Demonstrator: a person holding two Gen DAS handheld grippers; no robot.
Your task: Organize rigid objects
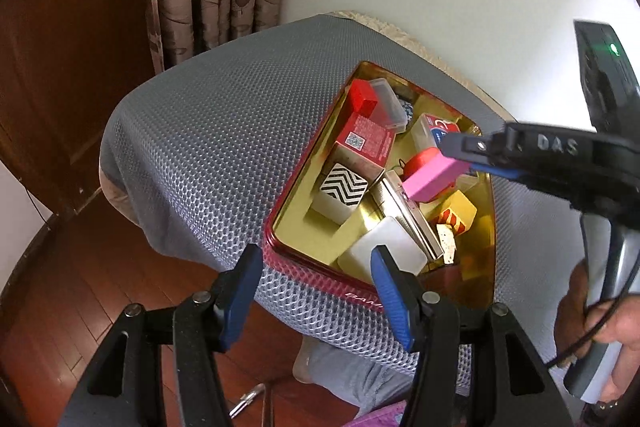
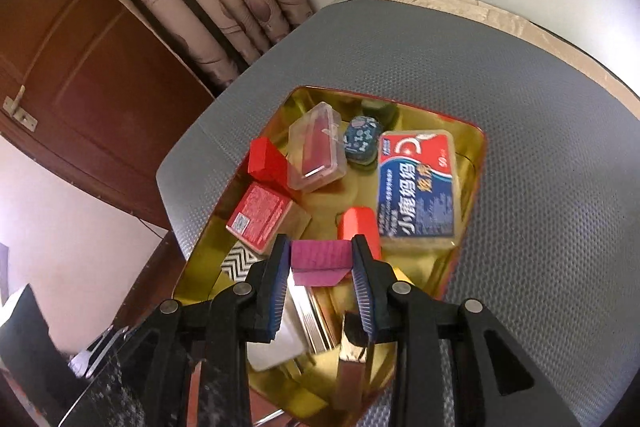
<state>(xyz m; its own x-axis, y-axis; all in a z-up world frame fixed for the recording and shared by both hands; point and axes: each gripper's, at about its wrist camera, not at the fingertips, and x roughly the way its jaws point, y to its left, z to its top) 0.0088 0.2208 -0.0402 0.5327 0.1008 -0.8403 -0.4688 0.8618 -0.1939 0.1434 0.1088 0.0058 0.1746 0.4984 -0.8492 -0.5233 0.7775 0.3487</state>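
Right tool (image 2: 321,259): your jaws clamp a pink block (image 2: 320,254) – held above the tin (image 1: 280,227).
Left tool (image 1: 316,287): jaws apart, empty – at the tin's near rim.

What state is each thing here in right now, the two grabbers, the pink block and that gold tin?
Right gripper: jaws shut on the pink block, above the tin.
Pink block: held in the air, not yet set down.
Left gripper: jaws open, nothing between them.
Gold tin: lidless, crowded with small boxes.
Clear plastic case: closed, lying in the tin.
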